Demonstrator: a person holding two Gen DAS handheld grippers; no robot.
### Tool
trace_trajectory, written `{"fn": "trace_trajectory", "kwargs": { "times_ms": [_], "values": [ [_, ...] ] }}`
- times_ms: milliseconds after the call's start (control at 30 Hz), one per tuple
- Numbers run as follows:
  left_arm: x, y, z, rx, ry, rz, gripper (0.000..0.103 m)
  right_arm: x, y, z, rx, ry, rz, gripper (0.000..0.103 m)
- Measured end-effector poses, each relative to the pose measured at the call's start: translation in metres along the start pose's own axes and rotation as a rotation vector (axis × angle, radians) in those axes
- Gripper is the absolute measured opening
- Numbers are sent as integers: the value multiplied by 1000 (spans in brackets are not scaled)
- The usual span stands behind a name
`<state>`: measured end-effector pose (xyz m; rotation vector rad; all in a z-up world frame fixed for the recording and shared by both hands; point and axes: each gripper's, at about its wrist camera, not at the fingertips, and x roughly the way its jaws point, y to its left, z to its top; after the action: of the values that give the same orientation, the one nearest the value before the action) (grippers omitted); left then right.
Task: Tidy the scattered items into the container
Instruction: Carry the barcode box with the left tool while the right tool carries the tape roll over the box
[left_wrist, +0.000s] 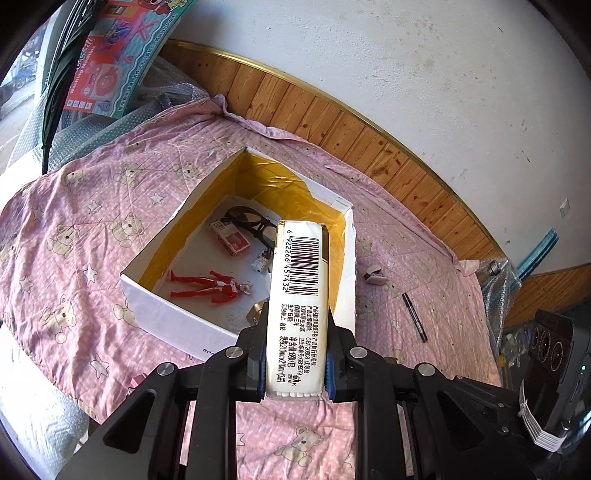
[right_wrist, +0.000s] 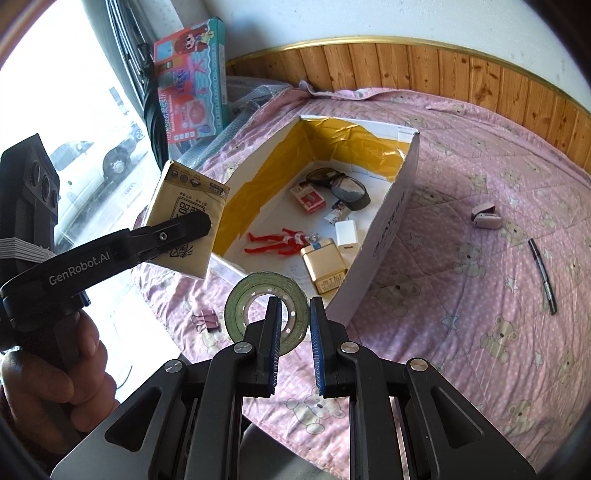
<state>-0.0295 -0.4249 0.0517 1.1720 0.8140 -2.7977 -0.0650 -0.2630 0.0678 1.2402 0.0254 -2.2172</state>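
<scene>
Left wrist view: the tissue pack (left_wrist: 297, 306) is clamped by its narrow sides in the left gripper (left_wrist: 295, 369), long axis running straight out along the fingers toward the white box (left_wrist: 177, 317). It hangs over the box's near edge (in air, touching nothing else). The right gripper (right_wrist: 293, 345) holds a tape roll (right_wrist: 240, 299) loosely, one finger through its hole, jaws partly open, just short of the same box.
</scene>
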Motion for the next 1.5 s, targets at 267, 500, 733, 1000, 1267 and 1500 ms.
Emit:
{"fn": "trace_trajectory", "kwargs": {
  "times_ms": [267, 500, 733, 1000, 1267, 1500],
  "values": [
    [4, 12, 13, -10, -4, 21, 23, 11, 5, 21, -24, -3, 8, 15],
    [11, 19, 26, -16, -7, 37, 23, 22, 2, 42, -47, -2, -1, 15],
    [24, 22, 36, -12, 7, 46, 23, 35, -9, 61, -58, 3, -11, 15],
    [47, 17, 39, 2, 43, 45, 23, 50, -23, 83, -71, 13, -35, 15],
    [70, 9, 39, 18, 90, 46, 23, 72, -37, 101, -102, 46, -70, 16],
    [87, 8, 40, 20, 126, 58, 23, 91, -45, 113, -146, 81, -102, 16]
  ]
}}
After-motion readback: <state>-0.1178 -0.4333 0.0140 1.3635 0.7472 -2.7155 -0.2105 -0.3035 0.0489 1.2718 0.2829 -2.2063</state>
